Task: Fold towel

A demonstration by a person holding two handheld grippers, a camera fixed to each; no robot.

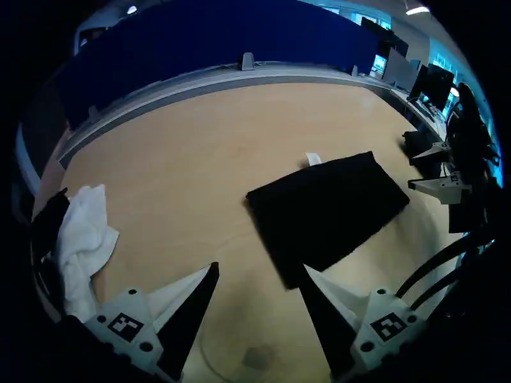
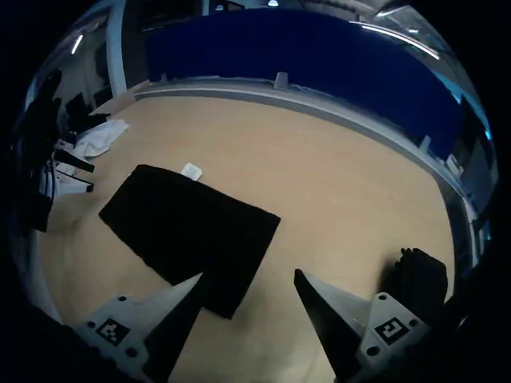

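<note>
Left gripper (image 1: 259, 268) and right gripper (image 2: 248, 274) both spread, empty. Black towel (image 1: 326, 214) flat, mid-frame. Its thin edge on the smooth bench (image 1: 191, 159) looks risky: a grab may skid and bunch it.

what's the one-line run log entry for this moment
phase: fold towel, no grasp | left gripper: open, empty | right gripper: open, empty | black towel: flat on table | white cloth: crumpled near table edge

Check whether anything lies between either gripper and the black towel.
Nothing visible does. The left gripper and right gripper, both open, face the black towel across the table; a white cloth lies off to one side.
</note>
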